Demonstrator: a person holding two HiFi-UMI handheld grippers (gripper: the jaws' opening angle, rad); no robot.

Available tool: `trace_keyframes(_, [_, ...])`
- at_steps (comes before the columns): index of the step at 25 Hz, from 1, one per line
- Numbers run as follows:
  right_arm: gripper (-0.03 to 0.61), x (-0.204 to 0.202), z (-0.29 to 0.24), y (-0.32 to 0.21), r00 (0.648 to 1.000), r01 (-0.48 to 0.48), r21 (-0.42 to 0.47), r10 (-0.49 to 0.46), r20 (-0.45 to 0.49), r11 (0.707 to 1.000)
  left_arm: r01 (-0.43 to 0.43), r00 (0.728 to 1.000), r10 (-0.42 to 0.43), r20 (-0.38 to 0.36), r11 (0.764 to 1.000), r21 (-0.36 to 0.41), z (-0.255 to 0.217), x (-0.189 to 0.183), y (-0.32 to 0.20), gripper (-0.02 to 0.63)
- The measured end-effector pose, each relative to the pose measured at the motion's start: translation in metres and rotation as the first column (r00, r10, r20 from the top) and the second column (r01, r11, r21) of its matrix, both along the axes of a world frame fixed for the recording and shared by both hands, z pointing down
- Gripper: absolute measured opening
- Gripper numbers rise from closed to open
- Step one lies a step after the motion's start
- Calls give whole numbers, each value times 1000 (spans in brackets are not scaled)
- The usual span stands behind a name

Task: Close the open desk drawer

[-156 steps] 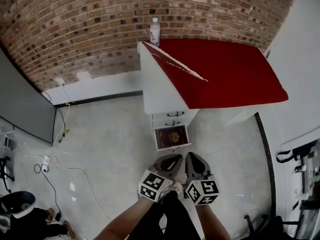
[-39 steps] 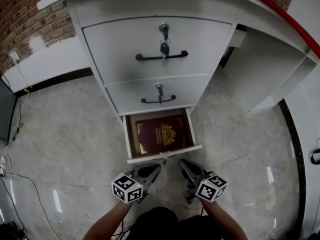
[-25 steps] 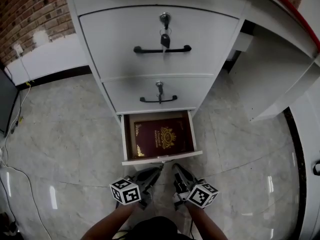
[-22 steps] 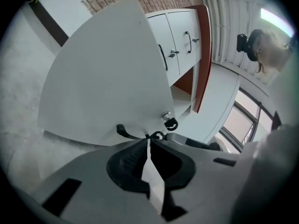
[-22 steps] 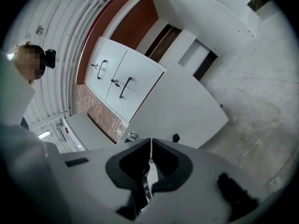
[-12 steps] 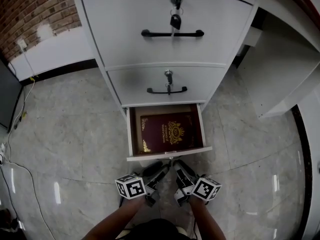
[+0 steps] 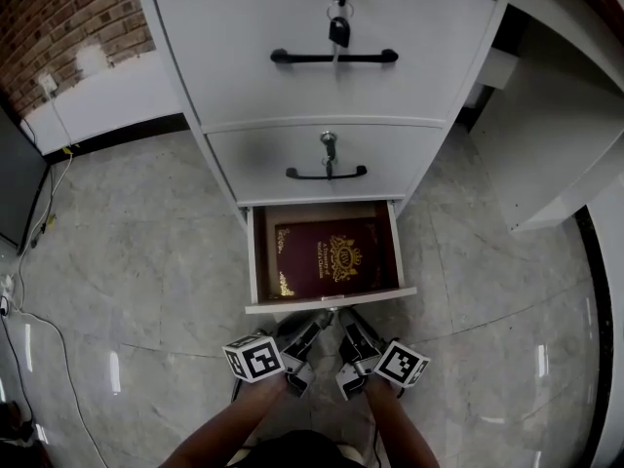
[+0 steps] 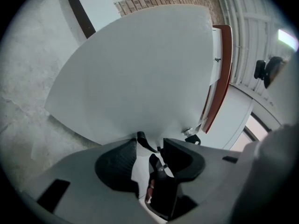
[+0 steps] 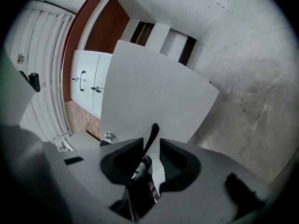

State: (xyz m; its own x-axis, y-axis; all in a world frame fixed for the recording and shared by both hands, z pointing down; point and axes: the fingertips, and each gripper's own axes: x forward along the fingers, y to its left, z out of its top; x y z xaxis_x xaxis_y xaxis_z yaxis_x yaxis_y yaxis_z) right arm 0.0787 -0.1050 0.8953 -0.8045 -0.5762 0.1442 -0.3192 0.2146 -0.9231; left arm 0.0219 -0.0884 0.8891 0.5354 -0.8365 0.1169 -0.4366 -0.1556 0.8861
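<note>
Glossy stone floor (image 7: 146,291), matt white drawer (image 7: 331,301)

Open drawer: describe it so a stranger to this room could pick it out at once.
Find the white stack of three drawers. The open drawer is the lowest one. Unlike the two shut drawers above it, each with a black handle and key, it is pulled out and shows a dark red booklet with a gold emblem.
</note>
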Motion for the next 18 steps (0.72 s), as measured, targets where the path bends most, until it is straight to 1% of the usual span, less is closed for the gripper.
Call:
trace_keyframes(2, [109,-3,-3,-6,1000,14,27,-13,-15,1000,9,1000,-9,-4,1000,-2,3,-2,0,170])
trace_keyframes(4, [107,-3,0,-8,999,16,16,-15,-35,1000,15,1000,-15,-11,1000,-10,5,-2,1,159])
trace_keyframes(7, [77,-4,-4,-10,1000,-1,19,1,-19,1000,11,1000,-11,8,1000,-19,6,-4,-1,120])
trace_keyframes(10, [64,-2,0,-8,999,-49,-52,50,14,997,-6,999,6,45,1000,-13,3,-4,0,104])
trace_keyframes(12, [64,-2,-3,-8,997,-57,-56,59,39,997,-8,999,8,33,1000,-8,-2,-5,0,101])
trace_keyframes(16, [61,-5,-24,-17,994,-63,4,62,95,998,-1,1000,2,-14,999,33,-18,-6,-6,95])
trace_keyframes(18, [61,-7,-32,-21,992,-62,20,60,111,998,2,1000,-1,-27,999,39,-25,-8,-10,89])
